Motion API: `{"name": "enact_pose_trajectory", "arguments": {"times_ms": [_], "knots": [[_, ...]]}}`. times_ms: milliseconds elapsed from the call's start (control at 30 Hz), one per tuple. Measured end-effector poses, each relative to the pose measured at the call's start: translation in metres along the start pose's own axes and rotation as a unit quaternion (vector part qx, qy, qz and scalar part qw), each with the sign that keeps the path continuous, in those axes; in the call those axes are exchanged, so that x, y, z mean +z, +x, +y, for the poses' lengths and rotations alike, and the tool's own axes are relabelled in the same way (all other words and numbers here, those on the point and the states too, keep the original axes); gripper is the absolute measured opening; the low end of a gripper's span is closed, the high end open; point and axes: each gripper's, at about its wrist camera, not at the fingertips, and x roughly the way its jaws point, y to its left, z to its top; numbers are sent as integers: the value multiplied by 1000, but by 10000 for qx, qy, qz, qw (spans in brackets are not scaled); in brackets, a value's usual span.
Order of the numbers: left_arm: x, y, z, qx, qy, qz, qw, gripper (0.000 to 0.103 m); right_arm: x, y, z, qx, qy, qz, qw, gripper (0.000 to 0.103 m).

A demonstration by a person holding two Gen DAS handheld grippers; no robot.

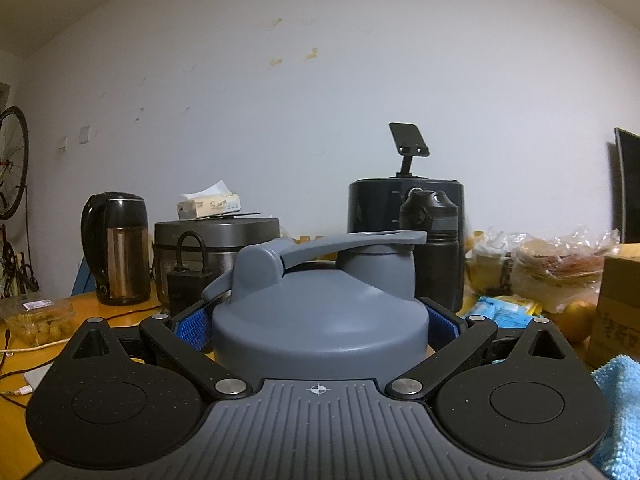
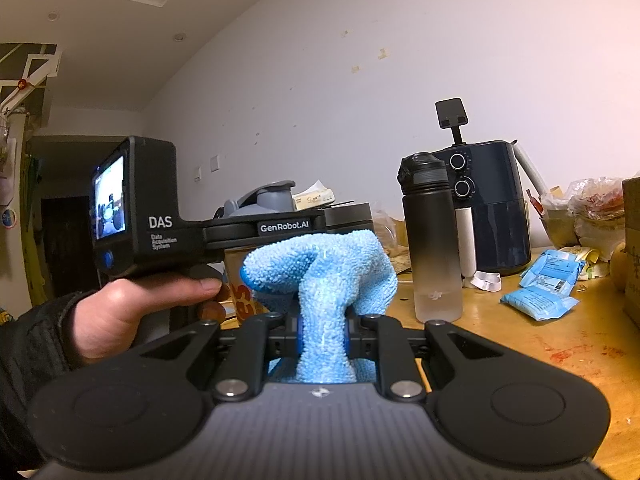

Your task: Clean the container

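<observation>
Left tongs: we see the left gripper (image 1: 318,326) clamped on the container (image 1: 320,320) at its grey lid; the blue pads (image 1: 194,326) press the lid's rim on both sides; the tongs point roughly level

Container: a cup with a grey lid, a raised spout cap and a long flip handle lying across the top; in the right wrist view it shows as a grey lid (image 2: 264,200) above the left tool, with an orange-printed body just below, partly hidden by the cloth; whether its base rests on the table we cannot tell

Right tongs: the right gripper (image 2: 322,336) is pinched tight on the blue cloth (image 2: 320,272); the cloth bulges out in front of the fingers and a strip of it runs back between them

Cloth and container: the cloth's bulge sits just in front of the cup's side; whether it touches we cannot tell; from the left wrist view a corner of the cloth (image 1: 620,400) shows at the lower right

Hand: a left hand (image 2: 148,312) in a dark sleeve grips the handle of the left tool, whose small screen faces us

Table: a wooden table (image 2: 540,344) with reddish smears near the right tongs

Behind the container: a dark water bottle (image 1: 434,252), a dark air fryer (image 1: 384,204) with a phone stand on top, a rice cooker (image 1: 216,240) with a tissue pack on it, a kettle (image 1: 118,248)

Right side: blue packets (image 2: 540,292), plastic bags (image 1: 560,264), a cardboard box (image 1: 618,304)
</observation>
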Motion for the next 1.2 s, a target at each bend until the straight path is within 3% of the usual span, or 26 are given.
{"name": "enact_pose_trajectory", "arguments": {"times_ms": [100, 567, 933, 1200], "knots": [[0, 1, 0, -32, -2, 42, 10000, 96, 0, 0, 0, 4, 7, 2, 10000, 14], [-3, -2, 4, -263, 36, -8, 9996, 95, -1, 2, -1, 10, 39, 21, 10000, 14], [-7, -2, 14, -995, 144, -165, 9948, 95, -1, 4, -1, 0, 69, 52, 10000, 14], [-9, 5, 28, -1666, 114, -172, 9858, 95, -2, 6, -2, 12, 78, 79, 9999, 14]]}}
